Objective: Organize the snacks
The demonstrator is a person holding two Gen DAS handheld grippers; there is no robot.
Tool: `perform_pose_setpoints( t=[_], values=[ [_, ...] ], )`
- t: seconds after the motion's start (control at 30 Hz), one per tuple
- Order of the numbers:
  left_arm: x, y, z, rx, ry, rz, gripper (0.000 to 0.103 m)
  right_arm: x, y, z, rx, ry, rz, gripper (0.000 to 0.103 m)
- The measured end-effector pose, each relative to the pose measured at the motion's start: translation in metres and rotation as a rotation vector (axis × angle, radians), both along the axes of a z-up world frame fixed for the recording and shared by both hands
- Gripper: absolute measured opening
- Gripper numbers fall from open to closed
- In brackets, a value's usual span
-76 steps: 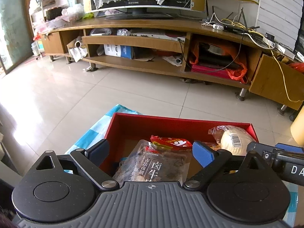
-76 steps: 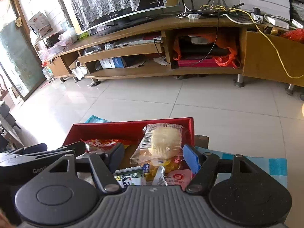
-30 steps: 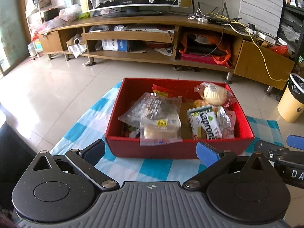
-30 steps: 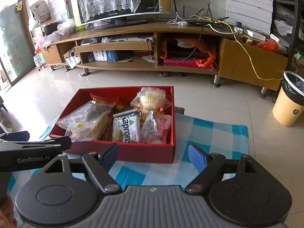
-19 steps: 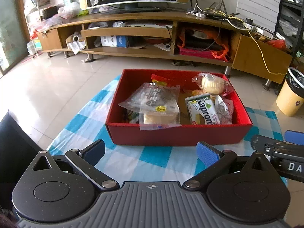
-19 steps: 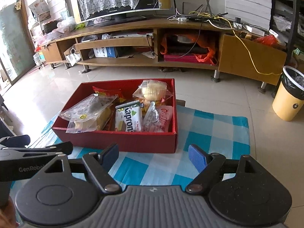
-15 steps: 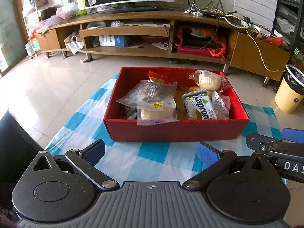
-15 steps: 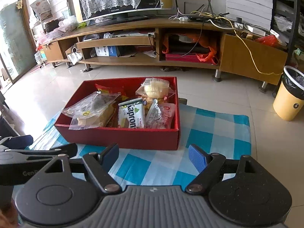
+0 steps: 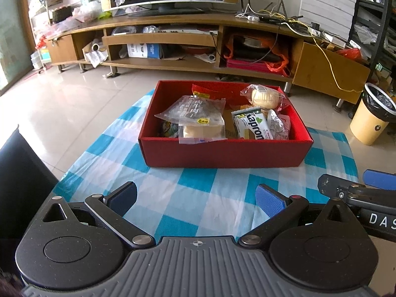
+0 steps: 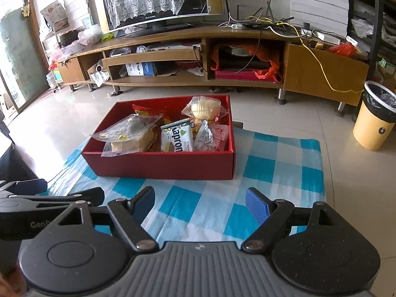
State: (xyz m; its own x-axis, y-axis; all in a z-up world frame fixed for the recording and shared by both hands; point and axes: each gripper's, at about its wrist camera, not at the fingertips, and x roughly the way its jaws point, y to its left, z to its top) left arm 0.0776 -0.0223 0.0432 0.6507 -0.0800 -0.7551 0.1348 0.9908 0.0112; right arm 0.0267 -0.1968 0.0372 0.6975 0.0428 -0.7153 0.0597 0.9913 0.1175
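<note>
Snacks sit packed in the red box (image 9: 224, 152) ahead of you, which rests on the blue-and-white checked cloth (image 9: 198, 198) spread over the tiled floor. Inside you can see a clear bag with a yellow sticker (image 9: 198, 113) at the left, a green-and-white "Kapron" packet (image 9: 253, 125) leaning in the middle, and a pale round bun in plastic (image 9: 263, 96) at the far right corner. Both your tools hover near the box's front wall — the left gripper (image 9: 195, 198) has its jaws spread wide with nothing between them, and the right gripper (image 10: 200, 201) is likewise spread and empty. A yellow bin (image 10: 373, 123) stands well apart to the right.
</note>
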Motion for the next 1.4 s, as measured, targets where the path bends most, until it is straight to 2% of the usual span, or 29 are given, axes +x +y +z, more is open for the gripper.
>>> perform_pose_setpoints(
  t=[0.47, 1.4],
  values=[
    [-0.022, 0.011, 0.005, -0.019, -0.004, -0.003, 0.103, -0.03, 0.009, 0.0, 0.005, -0.007, -0.002, 0.081],
    [-0.03, 0.013, 0.007, -0.019, -0.03, -0.011, 0.103, -0.033, 0.009, -0.002, 0.009, 0.001, 0.0, 0.081]
  ],
)
